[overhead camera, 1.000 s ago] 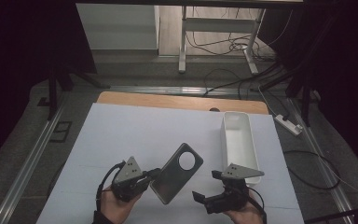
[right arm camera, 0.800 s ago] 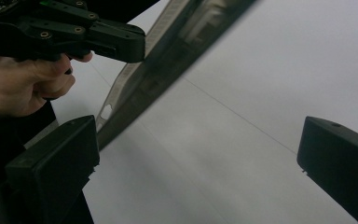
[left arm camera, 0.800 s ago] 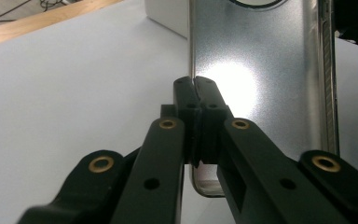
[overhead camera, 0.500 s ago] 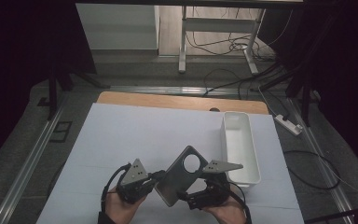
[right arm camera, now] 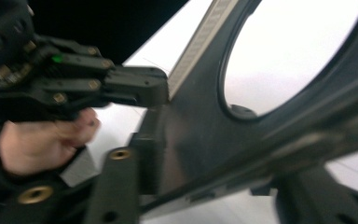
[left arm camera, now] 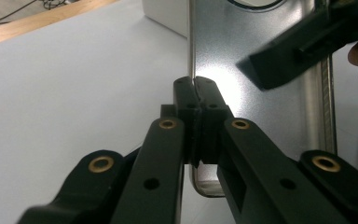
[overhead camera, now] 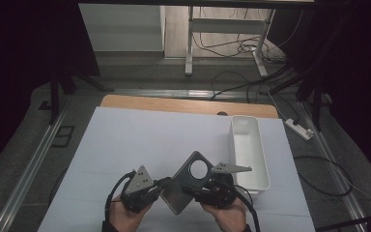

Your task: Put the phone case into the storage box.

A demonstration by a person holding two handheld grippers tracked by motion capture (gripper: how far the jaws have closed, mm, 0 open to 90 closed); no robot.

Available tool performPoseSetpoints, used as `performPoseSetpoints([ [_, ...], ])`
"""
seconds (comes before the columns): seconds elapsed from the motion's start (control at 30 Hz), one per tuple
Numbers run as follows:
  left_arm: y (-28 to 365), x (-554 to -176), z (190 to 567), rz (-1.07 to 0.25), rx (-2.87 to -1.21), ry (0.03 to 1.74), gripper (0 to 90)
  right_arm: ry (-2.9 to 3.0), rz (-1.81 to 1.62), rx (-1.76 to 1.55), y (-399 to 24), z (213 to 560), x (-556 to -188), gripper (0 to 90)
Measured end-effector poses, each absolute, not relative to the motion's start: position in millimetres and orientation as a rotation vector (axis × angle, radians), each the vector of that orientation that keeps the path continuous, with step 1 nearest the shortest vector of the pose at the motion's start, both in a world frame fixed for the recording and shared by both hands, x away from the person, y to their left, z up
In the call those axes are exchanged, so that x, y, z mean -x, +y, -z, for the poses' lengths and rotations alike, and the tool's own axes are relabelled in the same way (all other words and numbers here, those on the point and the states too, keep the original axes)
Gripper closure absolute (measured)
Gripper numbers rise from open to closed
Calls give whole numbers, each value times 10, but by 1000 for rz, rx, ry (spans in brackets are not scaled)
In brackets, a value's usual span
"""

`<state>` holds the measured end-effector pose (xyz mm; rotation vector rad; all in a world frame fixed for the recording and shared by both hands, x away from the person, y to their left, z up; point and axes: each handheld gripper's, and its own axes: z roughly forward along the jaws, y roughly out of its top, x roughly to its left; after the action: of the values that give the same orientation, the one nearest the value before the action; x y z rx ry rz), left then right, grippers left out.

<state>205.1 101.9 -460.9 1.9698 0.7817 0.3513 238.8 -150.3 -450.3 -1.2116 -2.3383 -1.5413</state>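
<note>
Swung in from beside the white bin (overhead camera: pixel 249 151) toward the left claw (overhead camera: pixel 166 182), the right claw (overhead camera: pixel 193 191) now sits at the metal plate (overhead camera: pixel 189 183), having left its earlier spot well off to the plate's right. Jaws there just been closing, with the plate's edge between them; pads look to be on the metal in the right gripper view, though blur leaves the firmness of the grip unclear. Left claw (left arm camera: pixel 194 88) pinched tight on the plate's thin opposite edge, jaws nearly meeting.

Held tilted above the counter (overhead camera: pixel 140 140) between the 2 claws, just ahead of both hands, with the bin near the right claw's far side.

Progress, as a judgement: lifted and gripped by 1 claw already, second grip being taken; probably a handover or a two-handed carry, with any placing, perhaps into the bin, left to do.

Flat, thin, grey sheet metal, faintly brushed and glossy enough to throw a bright glare in the left gripper view (left arm camera: pixel 256 42). Rounded corners, 1 large round hole (overhead camera: pixel 198 168) near the upper end, a ribbed strip along 1 edge (right arm camera: pixel 200 42). Hard and slick, likely to slip. Rigid plastic bin, long, rectangular, smooth. Matte white sheet over the counter, wooden edge beyond.
</note>
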Motion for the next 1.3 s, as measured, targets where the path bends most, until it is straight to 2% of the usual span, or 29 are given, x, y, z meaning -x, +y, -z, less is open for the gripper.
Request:
performPoseSetpoints([
  [0.1, 1010, -2050, 4614, -342, -1977, 777, 889, -2253, 1557, 1222, -1525, 4517, -2403, 764],
  [0.2, 1016, -2057, 4624, -316, -1977, 766, 878, -2184, 1564, 1245, -1543, 4529, -2407, 845],
  [0.3, 1031, -2062, 4621, -293, -1968, 765, 852, -2160, 1577, 1258, -1555, 4533, -2402, 855],
  [0.37, 1087, -2090, 4610, -264, -1949, 779, 751, -2174, 1578, 1266, -1553, 4524, -2389, 856],
  [0.4, 1113, -2109, 4607, -241, -1946, 788, 640, -2182, 1581, 1265, -1555, 4520, -2382, 856],
  [0.43, 1113, -2109, 4607, -241, -1946, 788, 569, -2186, 1582, 1261, -1557, 4519, -2381, 856],
  [0.63, 1279, -2276, 4706, 61, -1910, 749, 133, -2234, 1568, 1211, -1565, 4512, -2373, 856],
  [0.7, 1287, -2287, 4719, 90, -1910, 737, 52, -2249, 1568, 1178, -1565, 4508, -2368, 856],
  [0.83, 1285, -2314, 4766, 160, -1929, 701, 0, -2255, 1563, 1119, -1562, 4501, -2364, 856],
  [0.97, 1226, -2330, 4837, 245, -1952, 663, 0, -2249, 1551, 1064, -1556, 4496, -2367, 856],
  [1.13, 1140, -2293, 4850, 263, -1997, 580, 1, -2251, 1539, 990, -1535, 4488, -2359, 856],
  [1.2, 1120, -2281, 4851, 272, -2012, 559, 44, -2253, 1532, 960, -1525, 4485, -2354, 856],
  [1.27, 1116, -2268, 4852, 289, -2009, 540, 144, -2255, 1533, 933, -1516, 4483, -2349, 856],
  [1.3, 1119, -2266, 4853, 319, -2005, 514, 236, -2253, 1532, 917, -1511, 4478, -2345, 856],
])
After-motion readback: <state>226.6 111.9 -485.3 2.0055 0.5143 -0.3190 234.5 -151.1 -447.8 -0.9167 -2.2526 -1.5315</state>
